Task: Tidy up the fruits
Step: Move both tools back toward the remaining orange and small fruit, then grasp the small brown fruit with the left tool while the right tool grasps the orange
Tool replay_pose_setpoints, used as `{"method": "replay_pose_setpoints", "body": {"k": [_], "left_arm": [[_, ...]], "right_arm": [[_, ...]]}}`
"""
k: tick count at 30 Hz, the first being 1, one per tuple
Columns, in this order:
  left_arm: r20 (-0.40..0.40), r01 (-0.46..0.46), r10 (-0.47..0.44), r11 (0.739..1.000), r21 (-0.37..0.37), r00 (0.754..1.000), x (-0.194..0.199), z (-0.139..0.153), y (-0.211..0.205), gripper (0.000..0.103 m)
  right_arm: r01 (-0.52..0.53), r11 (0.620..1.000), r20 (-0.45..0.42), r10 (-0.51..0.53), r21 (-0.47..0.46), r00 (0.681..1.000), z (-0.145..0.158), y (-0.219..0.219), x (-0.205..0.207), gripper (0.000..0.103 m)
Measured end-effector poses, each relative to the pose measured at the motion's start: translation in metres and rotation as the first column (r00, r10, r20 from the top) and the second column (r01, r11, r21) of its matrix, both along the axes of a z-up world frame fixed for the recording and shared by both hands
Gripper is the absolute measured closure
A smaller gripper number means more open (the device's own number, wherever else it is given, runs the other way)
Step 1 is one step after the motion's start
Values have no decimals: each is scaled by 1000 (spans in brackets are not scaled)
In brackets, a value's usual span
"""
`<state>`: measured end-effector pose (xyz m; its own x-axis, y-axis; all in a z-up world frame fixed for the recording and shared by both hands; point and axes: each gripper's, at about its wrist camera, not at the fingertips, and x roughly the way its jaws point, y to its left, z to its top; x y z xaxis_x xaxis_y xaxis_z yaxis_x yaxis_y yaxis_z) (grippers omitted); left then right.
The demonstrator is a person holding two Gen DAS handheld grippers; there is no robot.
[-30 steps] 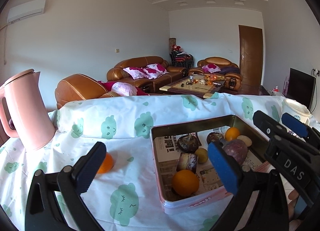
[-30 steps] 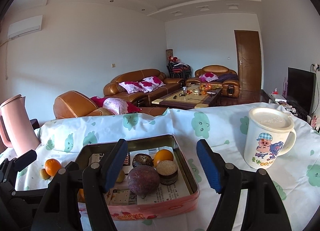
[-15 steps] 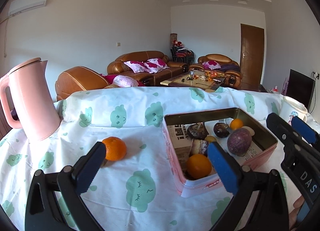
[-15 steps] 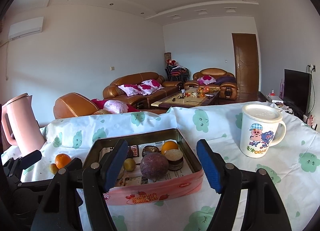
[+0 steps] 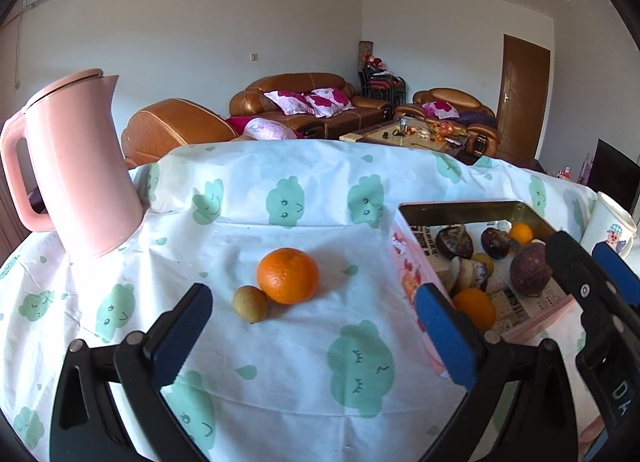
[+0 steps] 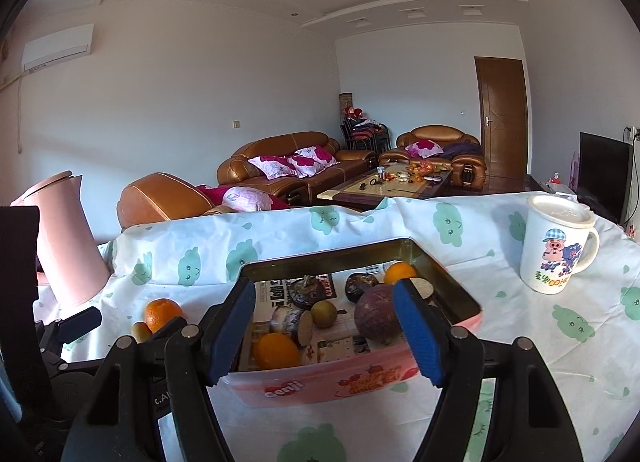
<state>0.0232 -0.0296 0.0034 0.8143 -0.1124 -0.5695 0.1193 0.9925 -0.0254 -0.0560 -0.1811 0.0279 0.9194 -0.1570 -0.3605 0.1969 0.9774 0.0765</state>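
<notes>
- We find the left gripper (image 5: 312,326) with its jaws standing apart and nothing between the pads; the orange (image 5: 288,276) lies straight ahead of it on the tablecloth (image 5: 280,382), slightly above the gap in the left wrist view
- The small yellow-brown fruit (image 5: 250,304) sits touching the orange on its left side; a grasp on either one must, in our judgement, avoid nudging the other
- We judge the left gripper the nearer tool for both loose fruits; the right gripper (image 6: 326,326) faces the tin (image 6: 332,382) instead, jaws likewise apart and holding nothing
- The tin lies to the right of the loose pair, well apart from them, so we expect a carry to the right
- Neither fruit has a marked long axis; both are near round, so approach angle matters little
- The orange looks bright, dimpled and whole; the small fruit dull and smooth
- The tin, lined with newspaper, already holds oranges, a large purple fruit (image 6: 376,316) and several dark pieces
</notes>
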Motion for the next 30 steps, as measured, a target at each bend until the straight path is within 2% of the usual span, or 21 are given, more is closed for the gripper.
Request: {"method": "replay_pose_setpoints", "body": {"k": [11,15,19,22,25,30], "left_arm": [[-116,-63,58,997,-34,992,38,-16,90,0],[-111,-5,4,1000,-7,994,40,-16,90,3],[-138,138,-128,989,61,982,40,-20,66,11],[-196,192,-168,976,107,966,46,-27,52,22],[-261,193,-162,976,97,952,58,-35,51,38],[-277,181,-157,982,61,948,70,-36,53,44]], "right_arm": [[-50,999,-30,49,-11,998,-4,46,26,30],[-68,998,-45,68,0,997,-5,50,32,30],[-76,996,-33,78,39,996,-6,45,30,30],[-79,994,-42,83,81,996,-7,40,30,30],[-82,991,-59,89,109,994,-9,37,32,30],[-97,988,-68,106,119,992,-10,39,32,30]]}}
